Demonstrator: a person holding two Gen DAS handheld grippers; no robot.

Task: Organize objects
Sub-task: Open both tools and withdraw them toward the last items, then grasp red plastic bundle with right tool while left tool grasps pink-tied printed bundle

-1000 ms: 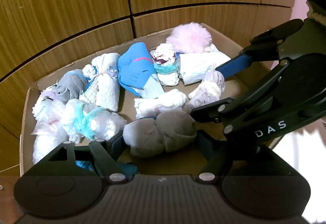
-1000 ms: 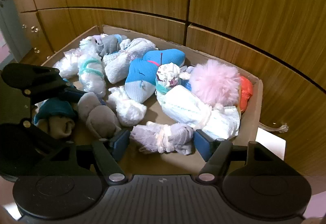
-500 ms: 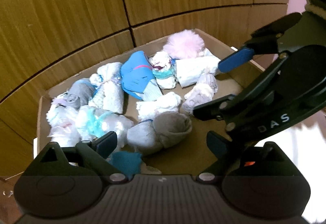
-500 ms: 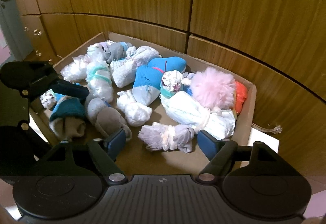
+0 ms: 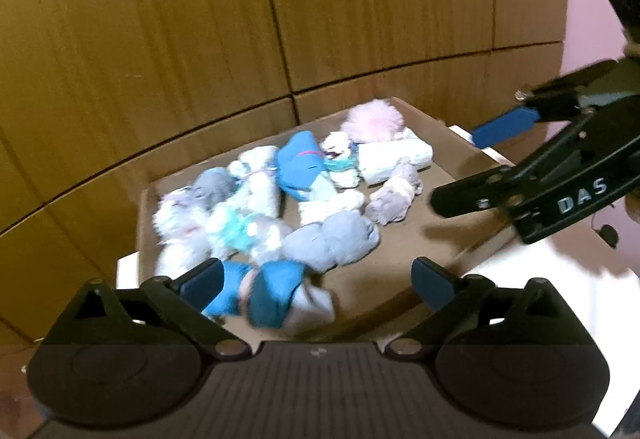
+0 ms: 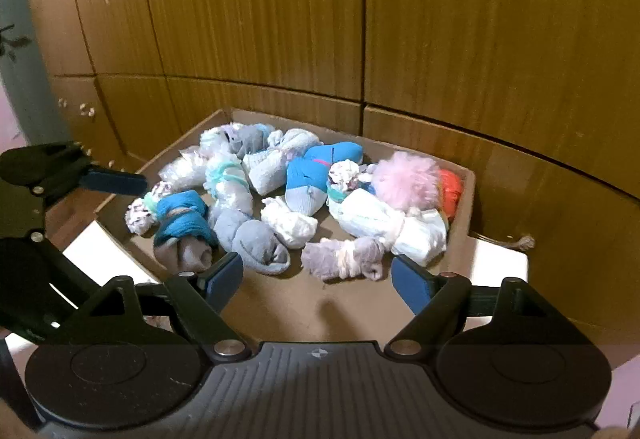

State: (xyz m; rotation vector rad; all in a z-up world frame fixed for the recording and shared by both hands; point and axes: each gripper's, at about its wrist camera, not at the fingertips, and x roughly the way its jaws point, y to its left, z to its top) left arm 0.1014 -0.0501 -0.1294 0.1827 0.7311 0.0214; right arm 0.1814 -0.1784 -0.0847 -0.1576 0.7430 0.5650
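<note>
Hanging above the near edge of a cardboard box [image 6: 468, 195], the right gripper [image 6: 318, 281] has just been spreading its jaws and now shows them apart, its blue pads [image 6: 412, 285] pressing on nothing — a lilac-grey sock bundle [image 6: 344, 257] lies on the box floor beyond the gap, clear of both pads. The left gripper [image 5: 316, 281] has likewise just been widening and stands with its jaws far apart and empty; a teal-and-grey sock roll [image 5: 280, 297] sits in the near corner of the box below it, seen partly behind the left pad but not gripped.

Each gripper shows in the other's view: the right one juts in from the right edge of the left wrist view, and the left one from the left edge of the right wrist view, both with jaws apart over the box edges.

Inside the box lies a loose heap of rolled socks. A grey sock roll [image 6: 250, 241] rests just right of the teal one, a small white bundle [image 6: 290, 223] beside that, and a blue sock pair [image 6: 316, 175] near the middle. A fluffy pink pompom [image 6: 406, 181] sits toward the far right corner, touching an orange item [image 6: 450, 191] against the right wall. The box stands on a white surface [image 6: 500, 265] — behind it rise wooden cabinet panels [image 6: 480, 39]. The left wrist view is blurred.
</note>
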